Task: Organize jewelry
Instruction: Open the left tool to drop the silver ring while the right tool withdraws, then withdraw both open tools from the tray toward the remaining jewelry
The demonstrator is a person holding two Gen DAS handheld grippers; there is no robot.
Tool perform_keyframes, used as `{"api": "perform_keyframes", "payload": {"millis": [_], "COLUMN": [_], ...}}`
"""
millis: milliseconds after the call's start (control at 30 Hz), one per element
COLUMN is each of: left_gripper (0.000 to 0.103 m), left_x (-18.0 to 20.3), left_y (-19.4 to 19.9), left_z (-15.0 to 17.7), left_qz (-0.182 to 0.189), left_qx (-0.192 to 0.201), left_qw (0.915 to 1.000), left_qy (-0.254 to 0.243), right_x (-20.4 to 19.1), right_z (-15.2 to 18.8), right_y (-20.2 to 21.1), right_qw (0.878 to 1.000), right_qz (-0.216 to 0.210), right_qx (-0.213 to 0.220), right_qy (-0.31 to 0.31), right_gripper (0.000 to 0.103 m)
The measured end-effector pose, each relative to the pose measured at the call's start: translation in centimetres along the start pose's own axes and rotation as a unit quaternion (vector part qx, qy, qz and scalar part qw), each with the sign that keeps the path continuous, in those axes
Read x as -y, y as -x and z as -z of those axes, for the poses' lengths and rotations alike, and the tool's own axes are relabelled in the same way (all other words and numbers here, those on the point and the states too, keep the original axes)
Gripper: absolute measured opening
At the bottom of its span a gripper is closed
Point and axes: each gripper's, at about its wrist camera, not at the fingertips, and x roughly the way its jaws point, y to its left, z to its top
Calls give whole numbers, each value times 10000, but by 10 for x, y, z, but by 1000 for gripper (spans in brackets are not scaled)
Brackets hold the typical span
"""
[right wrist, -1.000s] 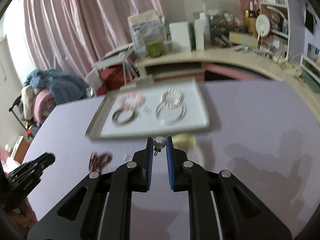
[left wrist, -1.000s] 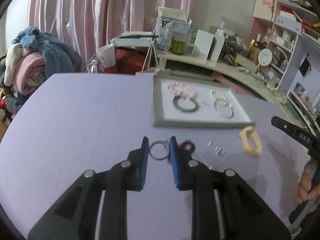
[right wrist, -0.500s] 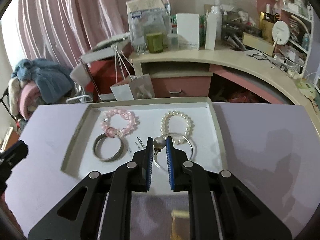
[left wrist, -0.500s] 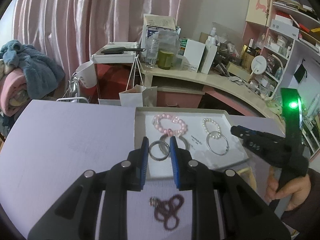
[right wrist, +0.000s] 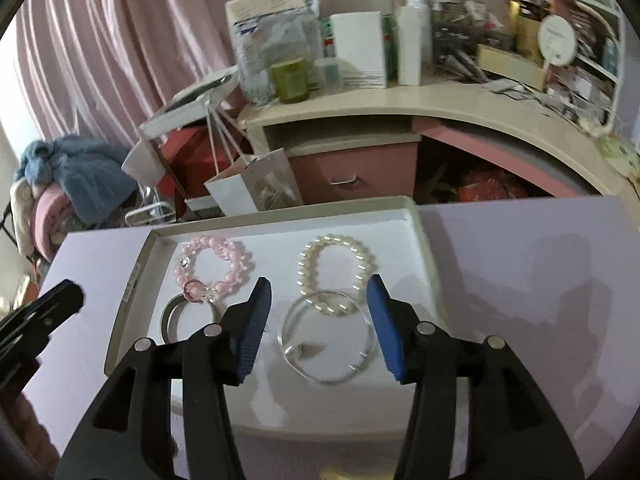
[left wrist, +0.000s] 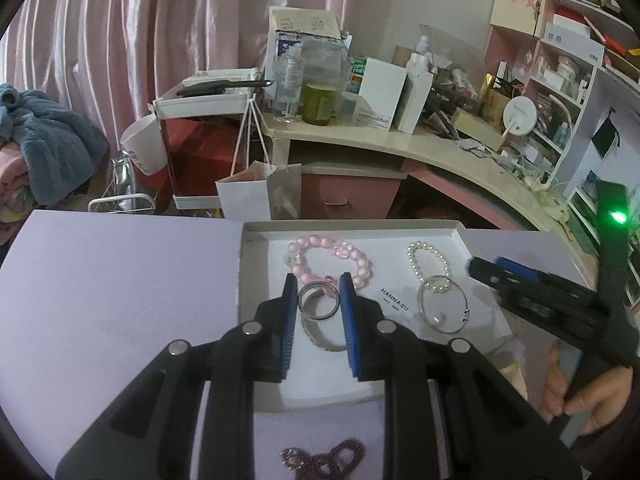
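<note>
beaded bracelets: 2, a pink one (right wrist: 216,268) and a pearl one (right wrist: 336,270)
metal bangles: 2, wide band (right wrist: 170,316), thin wire one (right wrist: 328,344)
small ring (left wrist: 318,300): 1
trays (right wrist: 132,292): 1
dark red bead pile (left wrist: 328,460): 1
grippers: 2, left (left wrist: 318,300), right (right wrist: 318,320)

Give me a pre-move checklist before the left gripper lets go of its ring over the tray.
1. Left gripper shut on the silver ring: ok.
2. Ring over the tray, not the table: ok.
3. Right gripper open, holding nothing: ok.
4. Small earring lying inside the thin bangle: ok.
5. Spot under the ring free: not ok, wide bangle and pink bracelet lie there.
6. Height above the tray floor: cannot tell.
</note>
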Motion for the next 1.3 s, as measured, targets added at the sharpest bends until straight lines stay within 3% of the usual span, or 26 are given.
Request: {"api": "perform_keyframes", "payload": {"millis": [267,633,700,800,1000,1300], "left_gripper": [21,22,27,50,62,68], "left_x": [20,39,39,36,15,-40], "left_y": [-34,-78,-81,-71,-29,48], "left_z": [5,-9,-14,-17,-8,39], "left_qz": [272,326,277,244,175,-552], "left_qx": [-315,-522,-535,-378,-42,263], "left_qw": [9991,9977,9978,9988,9998,9974], "left_qy": [-108,-295,-264,-213,-25,370], "right_x": [32,29,28,26,10,-19], "right_z": [23,41,43,46,55,80], "right_y": [31,49,52,58,71,87], "right_qw": [9987,9983,9982,9982,9992,9988], "right_qz": [351,378,400,382,161,-338], "right_qx": [122,171,190,243,310,287], "right_qy": [-350,-410,-403,-381,-169,220], "right_gripper": [53,53,53,53,53,53]}}
